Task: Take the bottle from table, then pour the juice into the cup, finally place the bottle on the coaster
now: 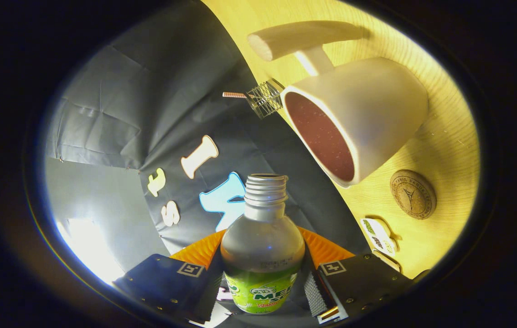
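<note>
Clamping from both sides, the gripper (263, 291) has its two fingers closed onto the uncapped silvery bottle with a green label (262, 255). Beyond the bottle's open mouth sits the big white handled cup (368, 123) on the pale wooden table (445, 150), apparently reddish inside. Near the cup lies the round cork coaster (412, 194).

Warm yellow light on the wooden table (441, 150), with hard shadows cast beside the cup (368, 114) and coaster (412, 194). Blown-out white glare patch on the booth cloth (90, 248) beyond the left finger. Heavy fisheye bending toward the rim; bottle (262, 255) sharp, edges dim and soft.
</note>
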{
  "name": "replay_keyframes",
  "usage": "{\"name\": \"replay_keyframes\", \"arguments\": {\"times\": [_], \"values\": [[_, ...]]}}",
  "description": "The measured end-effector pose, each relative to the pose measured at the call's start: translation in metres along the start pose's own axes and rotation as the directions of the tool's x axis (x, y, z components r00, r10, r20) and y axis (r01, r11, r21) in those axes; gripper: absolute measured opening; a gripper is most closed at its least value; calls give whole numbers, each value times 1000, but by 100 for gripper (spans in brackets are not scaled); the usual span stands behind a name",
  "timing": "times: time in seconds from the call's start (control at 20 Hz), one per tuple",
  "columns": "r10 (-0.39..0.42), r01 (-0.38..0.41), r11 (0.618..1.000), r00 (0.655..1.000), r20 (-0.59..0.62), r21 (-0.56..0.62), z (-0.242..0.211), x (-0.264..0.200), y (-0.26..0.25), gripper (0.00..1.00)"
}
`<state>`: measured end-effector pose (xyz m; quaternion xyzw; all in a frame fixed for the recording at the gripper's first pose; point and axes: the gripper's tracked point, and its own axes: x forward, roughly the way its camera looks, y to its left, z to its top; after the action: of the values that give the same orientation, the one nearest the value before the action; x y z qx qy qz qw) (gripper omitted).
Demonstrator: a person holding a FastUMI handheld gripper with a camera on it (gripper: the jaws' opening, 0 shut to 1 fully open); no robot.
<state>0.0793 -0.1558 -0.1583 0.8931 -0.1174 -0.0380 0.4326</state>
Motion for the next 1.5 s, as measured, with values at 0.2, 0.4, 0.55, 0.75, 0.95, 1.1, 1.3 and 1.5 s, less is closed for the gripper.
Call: {"name": "replay_keyframes", "arguments": {"times": [0.2, 0.4, 0.55, 0.75, 0.95, 1.1, 1.3, 1.5], "values": [[0, 0, 1000, 1000, 1, 1, 2, -3, 0, 77], [-2, 2, 1000, 1000, -7, -12, 1, -3, -4, 77], [-4, 2, 999, 1000, -30, -38, -4, -3, -8, 77], [-33, 26, 993, 998, -56, -116, -6, -2, -17, 77], [-35, 27, 990, 998, -57, -136, 0, -2, -22, 77], [-35, 21, 983, 997, -74, -183, -4, -2, -20, 77], [-50, 24, 961, 995, -86, -274, -7, 0, -22, 77], [-91, 43, 912, 991, -98, -409, -11, 0, -34, 77]]}}
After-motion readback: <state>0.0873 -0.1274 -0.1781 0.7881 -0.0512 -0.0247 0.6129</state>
